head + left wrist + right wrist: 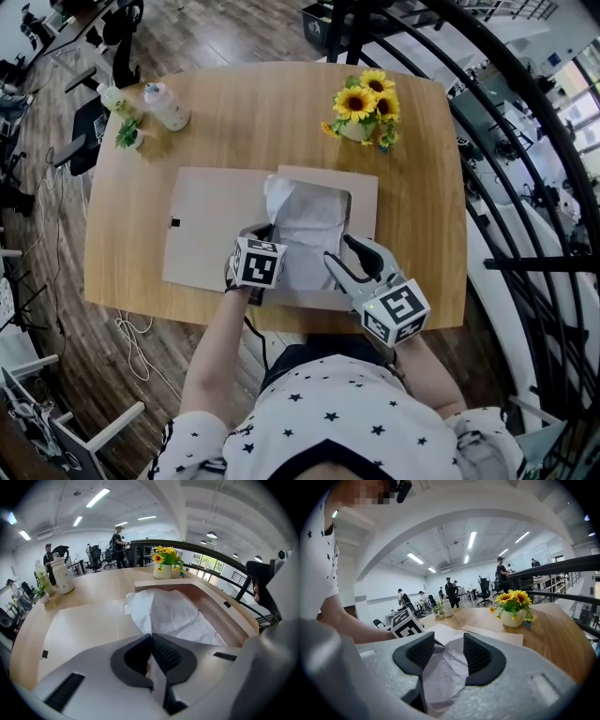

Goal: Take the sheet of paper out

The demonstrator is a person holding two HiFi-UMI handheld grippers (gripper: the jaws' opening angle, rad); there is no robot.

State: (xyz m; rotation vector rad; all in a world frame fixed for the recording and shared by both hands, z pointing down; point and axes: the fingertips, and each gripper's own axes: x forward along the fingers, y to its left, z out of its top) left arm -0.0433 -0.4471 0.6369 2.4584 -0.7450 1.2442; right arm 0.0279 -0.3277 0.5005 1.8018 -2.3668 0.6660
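Note:
A crumpled white sheet of paper point(305, 225) lies in a shallow tan cardboard box point(364, 197) whose flap point(206, 234) is spread flat to the left. My left gripper point(255, 231) is at the sheet's near left edge. In the left gripper view its jaws point(151, 637) are pressed together on the paper's point(173, 613) edge. My right gripper point(343, 255) hovers at the sheet's near right side with its jaws apart. In the right gripper view point(449, 641) the paper point(445, 667) shows through the gap, and the pads do not press on it.
A white pot of sunflowers point(364, 108) stands at the table's far right. A white bottle point(167, 105), a second bottle point(111, 96) and a small plant point(129, 131) stand at the far left. A black railing point(506, 187) runs along the right of the table.

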